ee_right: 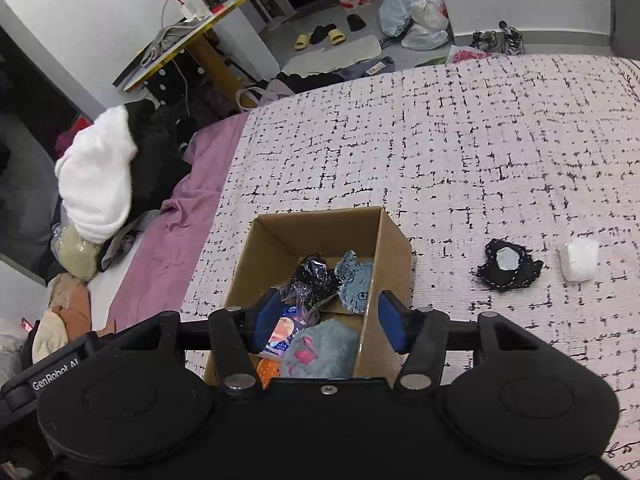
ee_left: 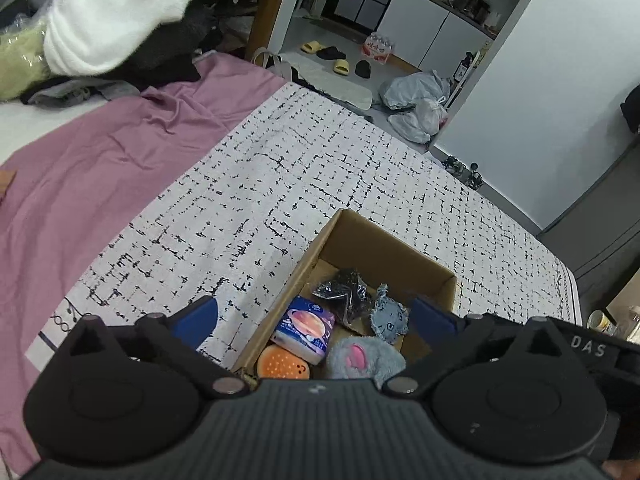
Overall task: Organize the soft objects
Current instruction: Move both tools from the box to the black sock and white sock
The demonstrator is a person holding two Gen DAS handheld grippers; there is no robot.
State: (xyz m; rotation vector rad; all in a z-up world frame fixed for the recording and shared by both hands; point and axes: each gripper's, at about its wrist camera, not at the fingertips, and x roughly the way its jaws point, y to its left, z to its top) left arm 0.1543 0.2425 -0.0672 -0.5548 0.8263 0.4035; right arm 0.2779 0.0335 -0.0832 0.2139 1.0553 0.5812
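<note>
A cardboard box (ee_left: 384, 246) (ee_right: 394, 240) stands on the black-and-white checked bedspread. Inside lie a grey plush toy (ee_left: 366, 358) (ee_right: 322, 346), an orange round toy (ee_left: 283, 364), a planet-print packet (ee_left: 306, 328), a black shiny bag (ee_left: 344, 290) (ee_right: 314, 274) and a blue fabric piece (ee_left: 389, 318) (ee_right: 356, 282). My left gripper (ee_left: 320, 316) is open and empty above the box. My right gripper (ee_right: 326, 318) is open and empty above the box. A black fabric pouch (ee_right: 508, 266) and a white soft block (ee_right: 579, 259) lie on the bedspread right of the box.
A purple sheet (ee_left: 104, 160) (ee_right: 168, 248) covers the bed's left part. A pile of white and black clothes (ee_left: 116, 20) (ee_right: 108, 176) sits at its far end. A yellow-edged table (ee_right: 192, 36), slippers (ee_left: 324, 54) and plastic bags (ee_left: 416, 100) are on the floor beyond.
</note>
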